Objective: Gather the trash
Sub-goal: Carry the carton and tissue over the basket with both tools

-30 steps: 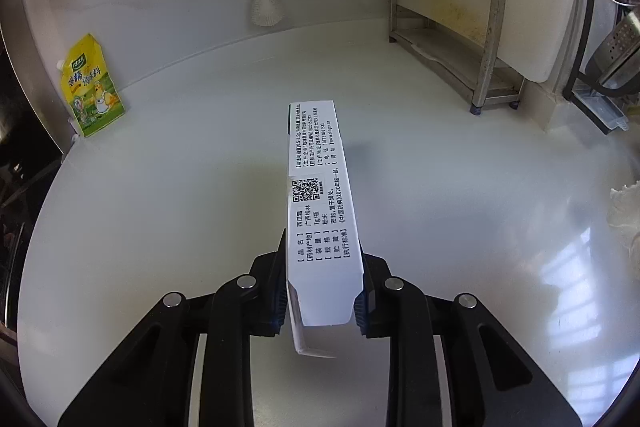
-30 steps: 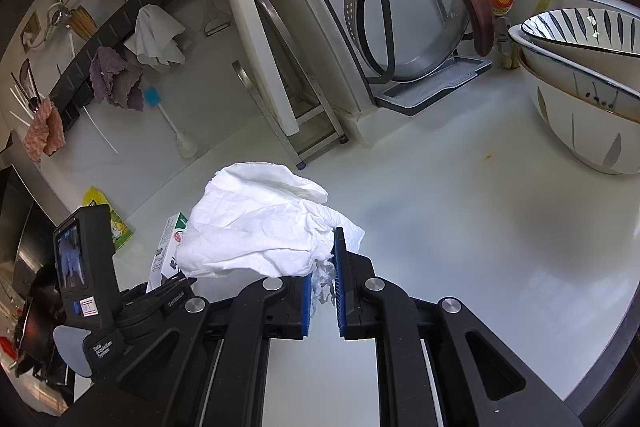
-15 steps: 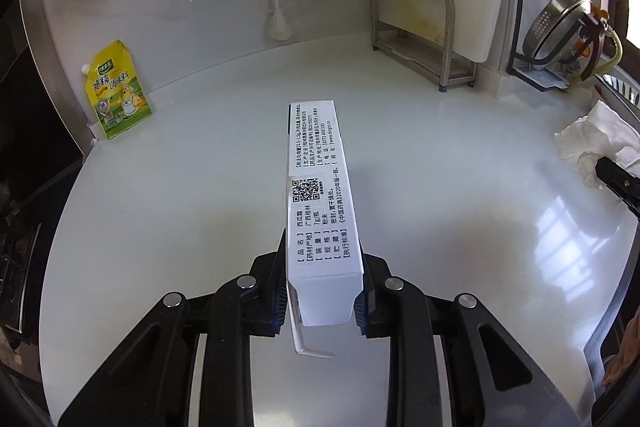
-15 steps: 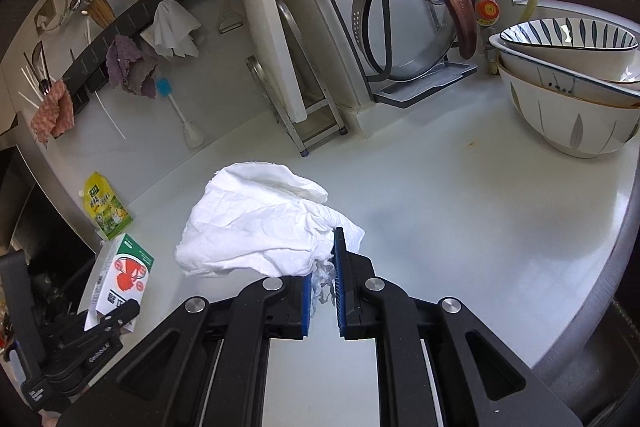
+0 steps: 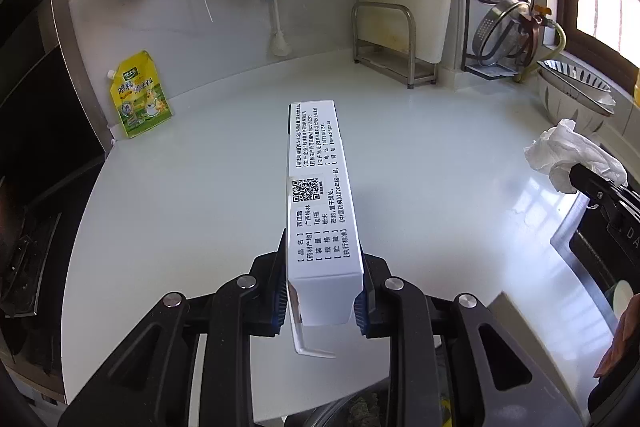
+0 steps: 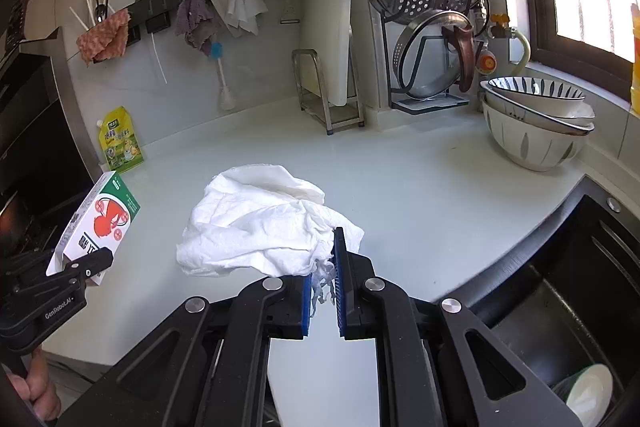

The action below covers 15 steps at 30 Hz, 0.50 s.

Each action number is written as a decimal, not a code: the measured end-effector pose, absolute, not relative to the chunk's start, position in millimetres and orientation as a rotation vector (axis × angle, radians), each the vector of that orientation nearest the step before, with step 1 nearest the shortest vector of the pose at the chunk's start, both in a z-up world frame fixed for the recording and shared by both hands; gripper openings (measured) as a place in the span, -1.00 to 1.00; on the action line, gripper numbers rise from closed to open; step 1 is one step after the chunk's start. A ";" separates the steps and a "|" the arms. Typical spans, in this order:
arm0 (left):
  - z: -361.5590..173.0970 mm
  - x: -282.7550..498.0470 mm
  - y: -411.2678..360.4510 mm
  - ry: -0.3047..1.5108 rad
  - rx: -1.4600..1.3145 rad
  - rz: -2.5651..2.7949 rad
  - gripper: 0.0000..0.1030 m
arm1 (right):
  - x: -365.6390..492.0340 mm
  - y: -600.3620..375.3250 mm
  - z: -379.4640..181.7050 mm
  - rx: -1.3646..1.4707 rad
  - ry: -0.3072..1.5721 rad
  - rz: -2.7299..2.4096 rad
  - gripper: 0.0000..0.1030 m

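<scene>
White glossy kitchen counter is bare of trash, w/ a yellow seasoning pouch at its back-left edge and stacked patterned bowls at its right edge by the black sink. Left gripper is clamped on a long white printed carton held above the counter's middle; right gripper is nearly closed, pinching a crumpled white paper towel above the front edge. Both pieces look picked up, so carry-off is in hand; next calls for a bin, none in view.
</scene>
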<state>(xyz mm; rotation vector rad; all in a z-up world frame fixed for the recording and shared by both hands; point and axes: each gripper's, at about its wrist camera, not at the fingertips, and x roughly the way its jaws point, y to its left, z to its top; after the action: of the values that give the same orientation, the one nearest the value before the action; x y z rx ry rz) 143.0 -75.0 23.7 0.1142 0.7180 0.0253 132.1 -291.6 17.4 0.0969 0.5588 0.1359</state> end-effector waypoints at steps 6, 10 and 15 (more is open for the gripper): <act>16.9 79.0 -76.3 0.669 0.166 -0.011 -0.50 | 52.6 -278.7 11.7 0.067 0.571 0.093 -0.82; 9.3 41.2 -77.7 0.688 0.144 -0.073 -0.50 | 0.9 -271.5 5.4 0.088 0.583 0.083 -0.82; -1.9 -0.2 -77.5 0.696 0.144 -0.117 -0.50 | -54.5 -260.4 -7.2 0.127 0.584 0.058 -0.81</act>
<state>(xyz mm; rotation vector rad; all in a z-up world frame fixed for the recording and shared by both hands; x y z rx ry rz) -0.2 -77.5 -1.9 0.1435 0.6964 -0.1168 -54.5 -260.4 -7.2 0.1268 0.5836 0.0576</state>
